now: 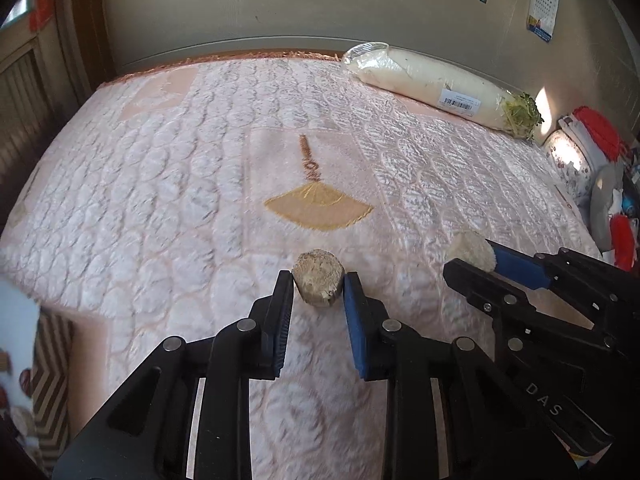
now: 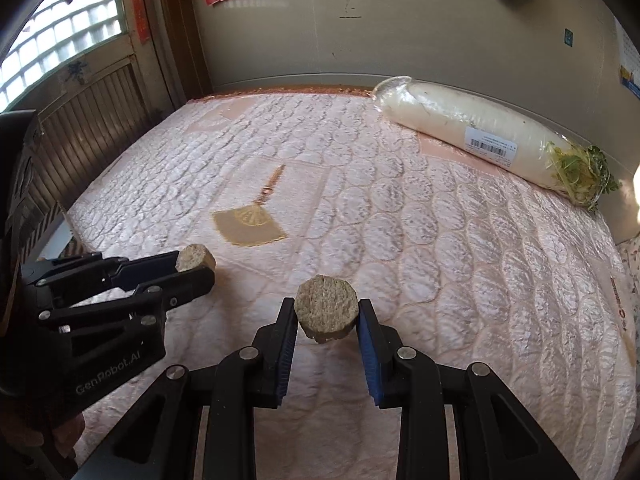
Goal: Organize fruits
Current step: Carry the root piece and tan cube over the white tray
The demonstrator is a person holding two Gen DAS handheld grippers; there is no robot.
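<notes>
a pink quilted bedspread (image 2: 400,240) with an embroidered fan (image 1: 318,210); calendar (image 1: 543,0) on the wall.

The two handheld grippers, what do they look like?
Both the left gripper and the right gripper are black plastic linkages with silver pivot pins and ribbed blue pads. White lettering marks their bodies: "DAS" on the right, "GenRobot.AI" on the left.

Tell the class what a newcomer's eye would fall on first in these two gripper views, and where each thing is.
Each gripper clamps a rough brownish chunk above the pink quilted bedspread: the left gripper holds the left chunk, the right gripper holds the right chunk. At the far right of the bed, by the wall, lies a long white radish in clear wrap with a barcode label.
</notes>
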